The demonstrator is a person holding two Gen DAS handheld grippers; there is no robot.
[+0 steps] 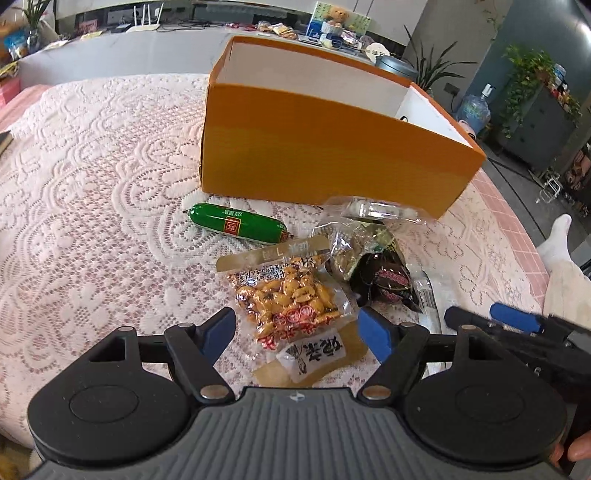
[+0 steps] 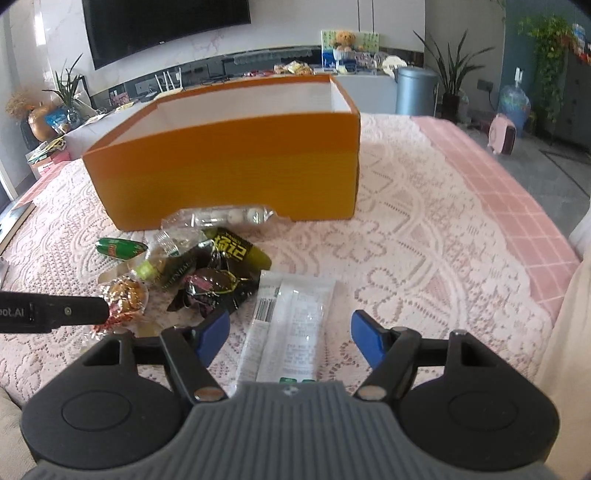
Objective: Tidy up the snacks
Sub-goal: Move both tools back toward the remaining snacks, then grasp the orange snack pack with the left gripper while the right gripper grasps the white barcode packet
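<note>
Orange box (image 2: pixel 229 173): interior appears empty. Snacks (image 1: pixel 291 295) all outside on worktop (image 1: pixel 92 184). Both hand-held grippers (image 1: pixel 295 328) (image 2: pixel 290 332) spread, unloaded.

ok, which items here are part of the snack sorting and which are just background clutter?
Job items:
orange box
green sausage
peanut pack
dark wrapped snacks
clear pack of white balls
white packet
left claw, open
right claw, open

Just lying about:
TV
teddy bear
bin
water jug
</note>
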